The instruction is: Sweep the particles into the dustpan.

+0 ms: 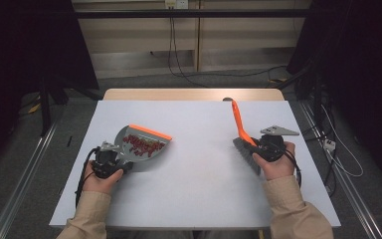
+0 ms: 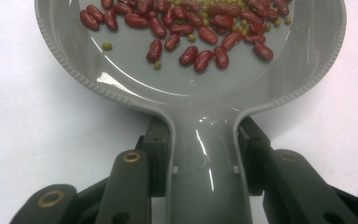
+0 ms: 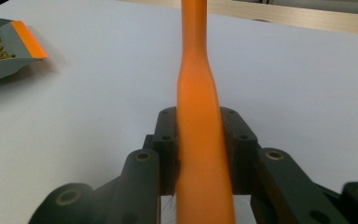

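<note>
A grey dustpan [image 1: 138,144] with an orange lip rests on the white table [image 1: 199,189] at the left. It holds several red kidney beans [image 2: 200,32] and small green beans [image 2: 106,46]. My left gripper [image 1: 110,160] is shut on the dustpan's handle [image 2: 207,158], both jaws pressed against its sides. At the right, my right gripper [image 1: 261,147] is shut on the orange handle [image 3: 199,130] of a brush [image 1: 242,134]. The brush's grey bristle head [image 1: 246,155] lies close to my right hand, its handle pointing to the far edge. The dustpan [image 3: 4,46] sits far left in the right gripper view.
The table's wooden far edge [image 1: 194,94] runs behind the white top. Black stands and cables [image 1: 179,64] sit on the floor beyond it. Metal rails [image 1: 25,169] flank the table on both sides.
</note>
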The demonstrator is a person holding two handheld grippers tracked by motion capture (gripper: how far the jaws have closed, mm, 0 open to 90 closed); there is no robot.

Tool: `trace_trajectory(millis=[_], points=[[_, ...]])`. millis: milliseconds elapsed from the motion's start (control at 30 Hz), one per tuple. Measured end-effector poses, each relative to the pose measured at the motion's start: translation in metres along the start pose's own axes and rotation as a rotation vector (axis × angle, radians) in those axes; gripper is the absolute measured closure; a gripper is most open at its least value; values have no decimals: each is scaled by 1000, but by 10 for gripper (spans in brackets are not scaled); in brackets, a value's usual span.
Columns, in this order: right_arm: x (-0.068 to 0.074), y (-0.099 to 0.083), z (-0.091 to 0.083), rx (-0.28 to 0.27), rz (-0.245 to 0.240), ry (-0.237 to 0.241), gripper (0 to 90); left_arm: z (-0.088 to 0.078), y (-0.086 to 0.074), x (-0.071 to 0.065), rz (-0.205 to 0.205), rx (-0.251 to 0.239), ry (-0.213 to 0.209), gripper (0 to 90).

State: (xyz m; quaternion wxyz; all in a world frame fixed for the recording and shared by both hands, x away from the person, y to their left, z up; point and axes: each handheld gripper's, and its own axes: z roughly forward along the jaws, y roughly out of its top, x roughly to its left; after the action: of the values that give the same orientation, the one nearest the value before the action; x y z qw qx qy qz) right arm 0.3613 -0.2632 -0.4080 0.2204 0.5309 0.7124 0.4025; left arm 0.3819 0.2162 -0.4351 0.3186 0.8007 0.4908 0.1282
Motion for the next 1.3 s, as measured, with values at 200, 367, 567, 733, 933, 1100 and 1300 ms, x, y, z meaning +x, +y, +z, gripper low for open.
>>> trace_trajectory(millis=[200, 367, 567, 733, 933, 1100, 1300], points=[[-5, -1, -1, 2, 2, -10, 713, 1, 0, 5, -27, -10, 29, 639], [-10, -2, -2, 1, 6, -20, 712, 2, 1, 7, -46, -7, 43, 639], [-14, -3, -3, -2, 10, -31, 712, 3, 1, 9, -64, -4, 60, 639], [-19, -3, -4, -2, 8, -42, 713, 4, 1, 11, -88, -5, 69, 639], [-26, -4, -6, -3, 11, -60, 712, 8, 1, 14, -126, -7, 83, 637], [-35, -6, -10, -9, 20, -84, 712, 10, 2, 13, -130, -7, 88, 636], [-46, -8, -14, -17, 29, -124, 712, 11, 0, 11, -142, -11, 68, 619]])
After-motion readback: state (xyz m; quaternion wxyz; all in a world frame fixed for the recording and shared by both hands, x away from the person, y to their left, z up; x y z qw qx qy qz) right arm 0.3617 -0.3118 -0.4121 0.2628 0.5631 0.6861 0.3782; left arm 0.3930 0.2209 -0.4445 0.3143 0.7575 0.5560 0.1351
